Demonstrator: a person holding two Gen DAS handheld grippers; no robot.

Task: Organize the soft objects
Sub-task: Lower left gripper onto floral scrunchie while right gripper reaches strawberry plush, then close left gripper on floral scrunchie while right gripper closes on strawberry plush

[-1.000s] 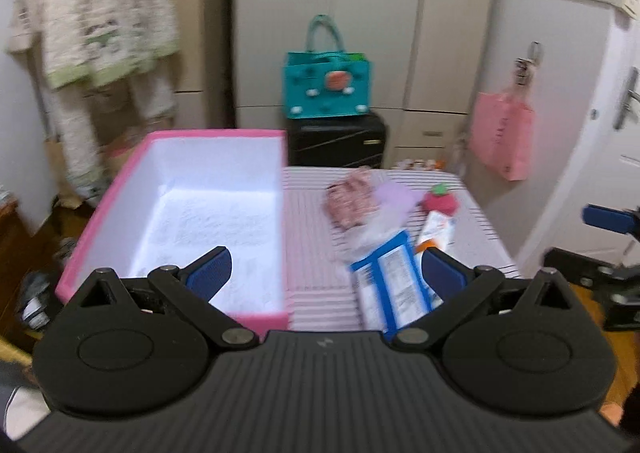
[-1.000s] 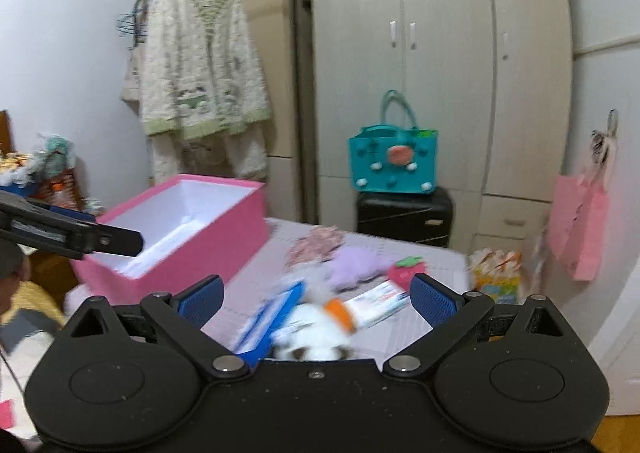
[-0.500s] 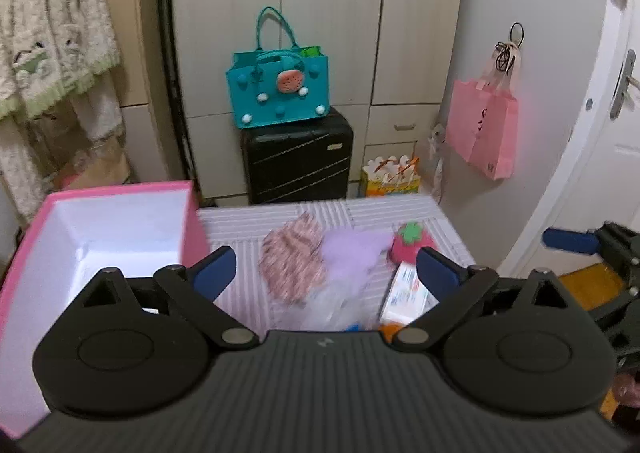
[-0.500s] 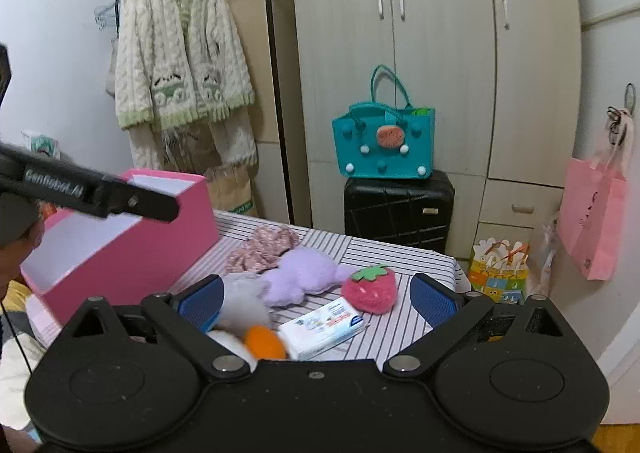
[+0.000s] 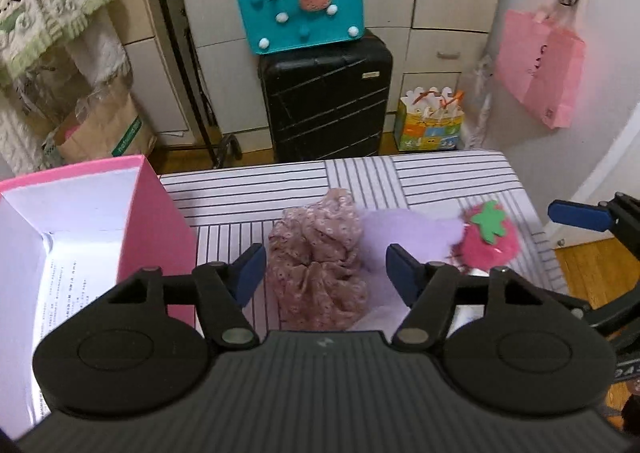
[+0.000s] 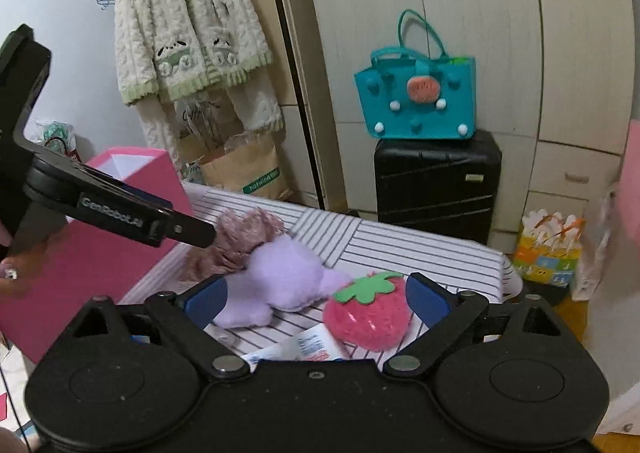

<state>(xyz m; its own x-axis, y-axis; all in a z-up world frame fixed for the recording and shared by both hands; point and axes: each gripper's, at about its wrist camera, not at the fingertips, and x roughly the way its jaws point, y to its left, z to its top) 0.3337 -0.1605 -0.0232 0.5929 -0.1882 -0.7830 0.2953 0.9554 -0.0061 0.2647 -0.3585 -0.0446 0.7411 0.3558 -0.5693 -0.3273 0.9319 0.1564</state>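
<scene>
Claws first: my left claw (image 5: 325, 273) has just been closing, its jaws apart around the pink floral cloth (image 5: 318, 265) mid-bench (image 5: 440, 173). My right claw (image 6: 316, 299) stands wide over the strawberry plush (image 6: 366, 317) beside the lilac plush (image 6: 280, 277), near the right edge.

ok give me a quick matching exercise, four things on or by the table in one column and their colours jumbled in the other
Things:
1. strawberry toy
2. suitcase
3. plush toy
4. handbag

Colours:
A. black
B. teal
C. pink with a green leaf
D. lilac

Pairs: 1-C, 2-A, 3-D, 4-B
</scene>
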